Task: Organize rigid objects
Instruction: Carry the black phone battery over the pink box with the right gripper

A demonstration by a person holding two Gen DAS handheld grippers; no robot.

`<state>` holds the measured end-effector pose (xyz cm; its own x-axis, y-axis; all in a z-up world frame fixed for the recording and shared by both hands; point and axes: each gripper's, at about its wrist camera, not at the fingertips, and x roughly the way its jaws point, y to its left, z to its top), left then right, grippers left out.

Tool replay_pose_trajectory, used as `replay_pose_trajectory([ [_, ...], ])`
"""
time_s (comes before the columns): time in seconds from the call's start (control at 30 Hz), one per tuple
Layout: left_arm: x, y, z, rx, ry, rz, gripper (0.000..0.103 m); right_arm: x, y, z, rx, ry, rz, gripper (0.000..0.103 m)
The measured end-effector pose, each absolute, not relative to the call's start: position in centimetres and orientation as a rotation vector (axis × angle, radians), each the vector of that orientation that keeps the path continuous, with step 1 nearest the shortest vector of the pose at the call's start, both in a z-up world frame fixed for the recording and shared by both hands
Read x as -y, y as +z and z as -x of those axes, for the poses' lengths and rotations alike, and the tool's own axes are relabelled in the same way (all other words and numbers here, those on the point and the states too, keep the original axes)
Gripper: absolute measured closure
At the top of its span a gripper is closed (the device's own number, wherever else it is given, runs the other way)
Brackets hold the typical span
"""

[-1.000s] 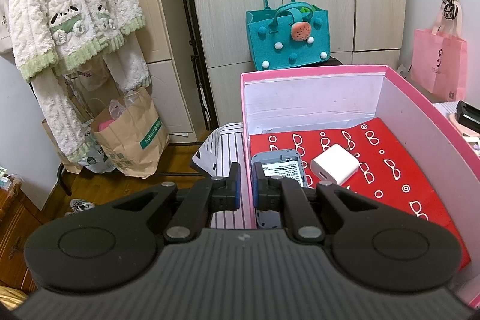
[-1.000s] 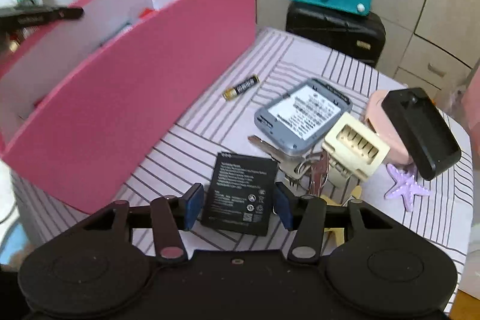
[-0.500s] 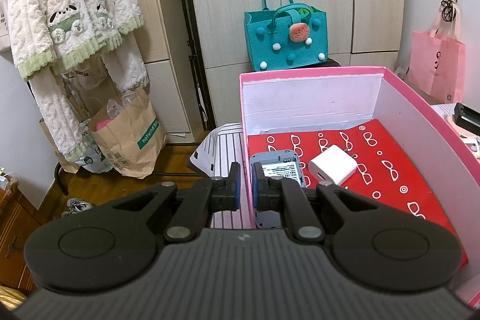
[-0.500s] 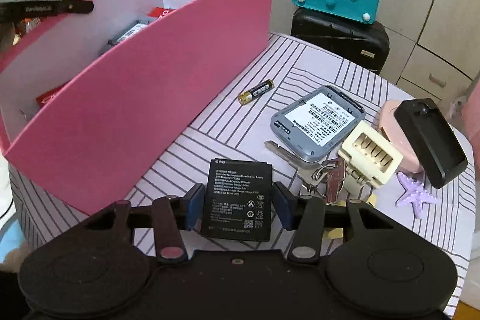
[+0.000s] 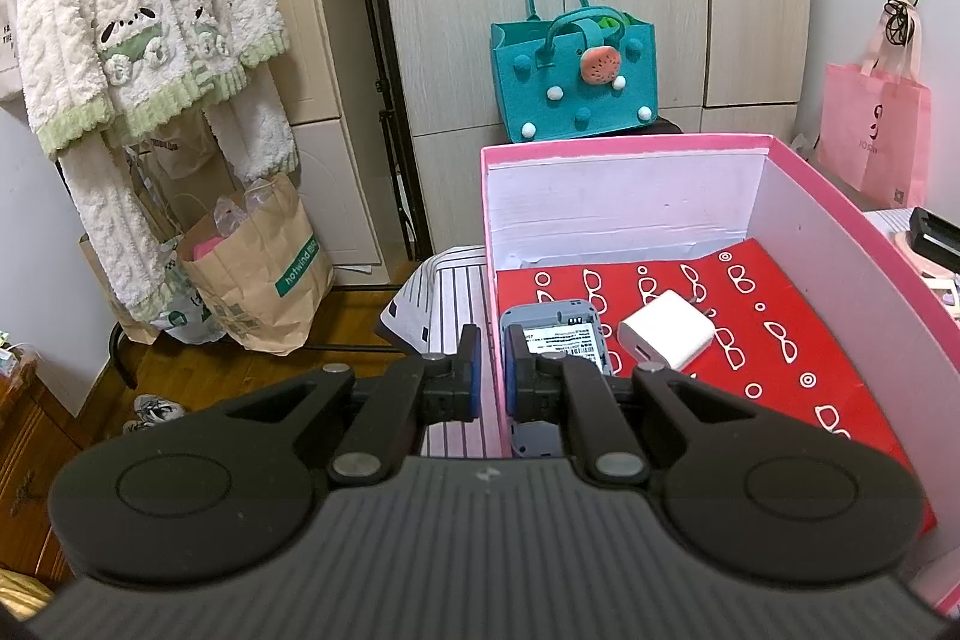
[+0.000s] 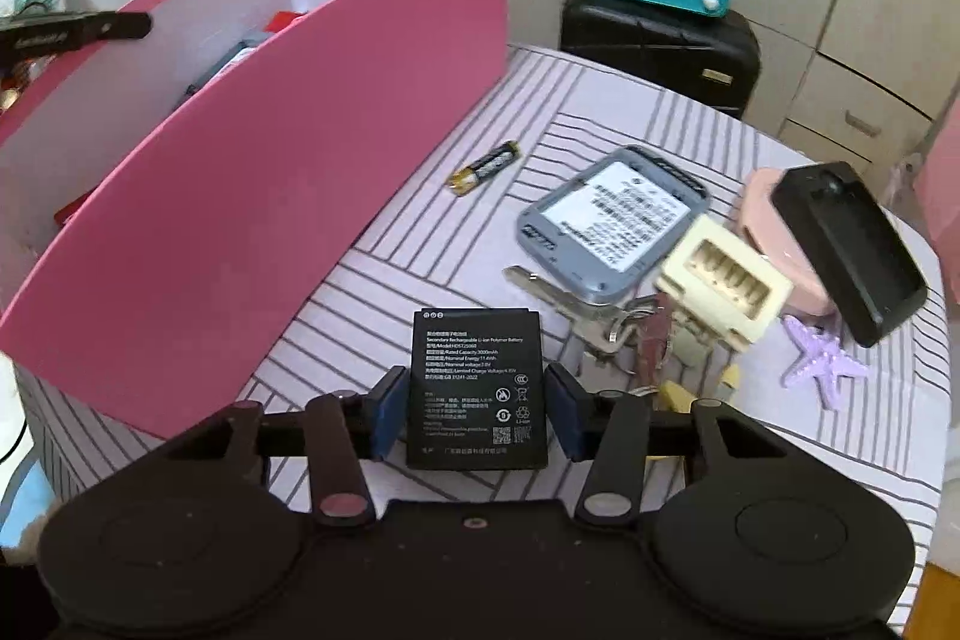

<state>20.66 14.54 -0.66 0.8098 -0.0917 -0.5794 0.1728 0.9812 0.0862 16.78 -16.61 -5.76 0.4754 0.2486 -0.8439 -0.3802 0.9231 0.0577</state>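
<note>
On the striped table [image 6: 384, 280], beside the long wall of the pink box [image 6: 288, 172], the right tool [image 6: 474, 412] straddles a flat black battery [image 6: 477, 388]. Its blue pads stand on either side of the battery with a thin gap showing on each side, so the tool is released, not yet pressing. The battery lies label-up on the cloth, just beside the box wall.

Farther along the table lie a small cylindrical cell [image 6: 485, 167], a grey device with a white label [image 6: 612, 226], a bunch of keys [image 6: 600, 322], a cream plastic block with slots [image 6: 726, 280], a black charger cradle [image 6: 849, 244] resting on a pink case [image 6: 762, 202], and a lilac starfish [image 6: 822, 364].

At the box's near-left corner, the left tool [image 5: 491, 370] is clenched on the rim of the pink wall [image 5: 491, 280], one pad outside and one inside. Within the box, on a red sheet printed with white glasses [image 5: 780, 316], sit a second grey device [image 5: 558, 328] and a white charger cube [image 5: 666, 334], touching or nearly so.
</note>
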Motion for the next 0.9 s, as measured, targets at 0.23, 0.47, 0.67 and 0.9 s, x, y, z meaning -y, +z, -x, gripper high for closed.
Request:
replay_pose_trajectory([
  [0.23, -14.6, -0.7, -20.7, -0.61, -0.141, -0.141, 0.094, 17.2, -4.6, -16.1, -0.977, 0.373, 0.124, 0.049],
  [0.47, -14.6, -0.7, -20.7, -0.61, -0.142, -0.139, 0.094, 17.6, -0.6, -15.4, -0.908, 0.38, 0.114, 0.049],
  [0.67, -14.8, -0.8, -20.6, -0.609, -0.147, -0.124, 0.094, 15.9, 4.9, -15.1, -0.741, 0.434, 0.125, 0.049],
  [0.9, -14.9, -0.7, -20.7, -0.611, -0.153, -0.121, 0.094, 9.5, 7.4, -17.5, -0.674, 0.573, 0.267, 0.049],
])
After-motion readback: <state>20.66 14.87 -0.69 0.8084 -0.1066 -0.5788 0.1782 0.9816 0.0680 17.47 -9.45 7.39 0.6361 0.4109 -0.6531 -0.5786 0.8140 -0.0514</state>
